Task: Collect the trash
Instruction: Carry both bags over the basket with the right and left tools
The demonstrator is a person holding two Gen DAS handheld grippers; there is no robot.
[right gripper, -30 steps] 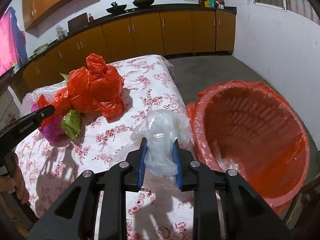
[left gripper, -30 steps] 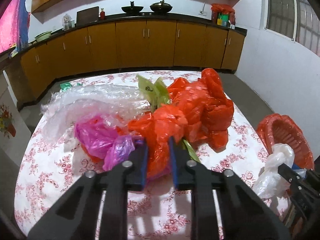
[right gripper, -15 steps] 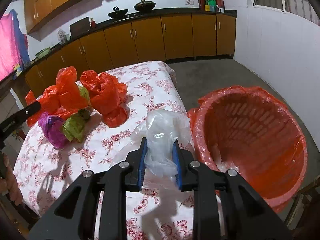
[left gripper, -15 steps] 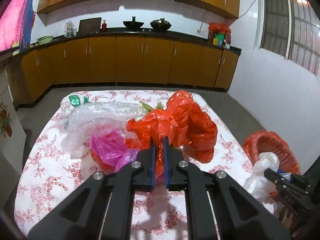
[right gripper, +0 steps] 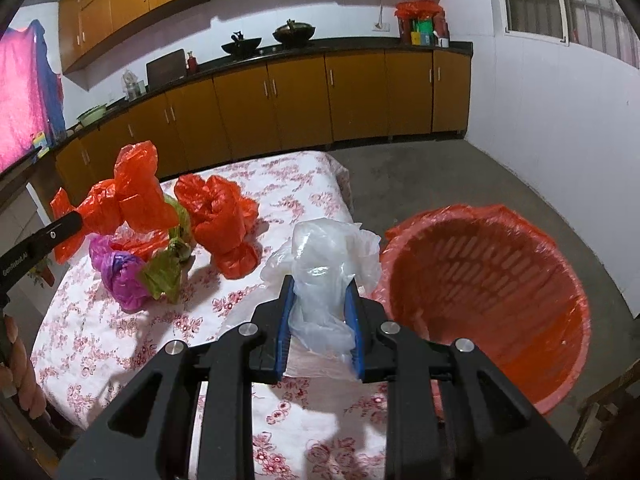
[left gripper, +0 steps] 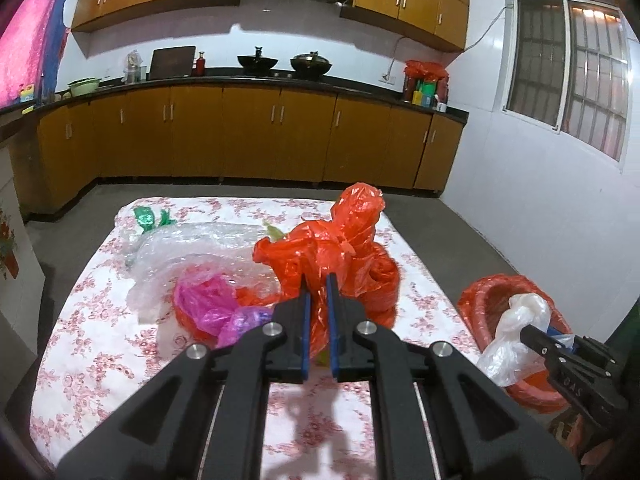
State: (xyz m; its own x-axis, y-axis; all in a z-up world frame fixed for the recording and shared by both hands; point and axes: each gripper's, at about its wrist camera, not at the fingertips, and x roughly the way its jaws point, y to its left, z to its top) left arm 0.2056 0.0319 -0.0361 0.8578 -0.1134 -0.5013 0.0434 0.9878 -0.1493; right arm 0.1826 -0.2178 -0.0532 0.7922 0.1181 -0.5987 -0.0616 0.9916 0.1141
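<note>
The left tool (left gripper: pixel 316 280) is clenched on a crumpled red plastic bag (left gripper: pixel 320 252), lifted above the floral desk (left gripper: pixel 100 344). The right tool (right gripper: pixel 318 286) grasps a wrinkled clear plastic bag (right gripper: pixel 324 256) over the desk's edge, beside the red-lined basket (right gripper: pixel 492 280).

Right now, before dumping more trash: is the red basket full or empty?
Nearly empty: the right wrist view shows the red basket with its liner walls and bottom bare, apart from a few small specks.

Black gripper (left gripper: pixel 316 284), blue pads (left gripper: pixel 306 320)
</note>
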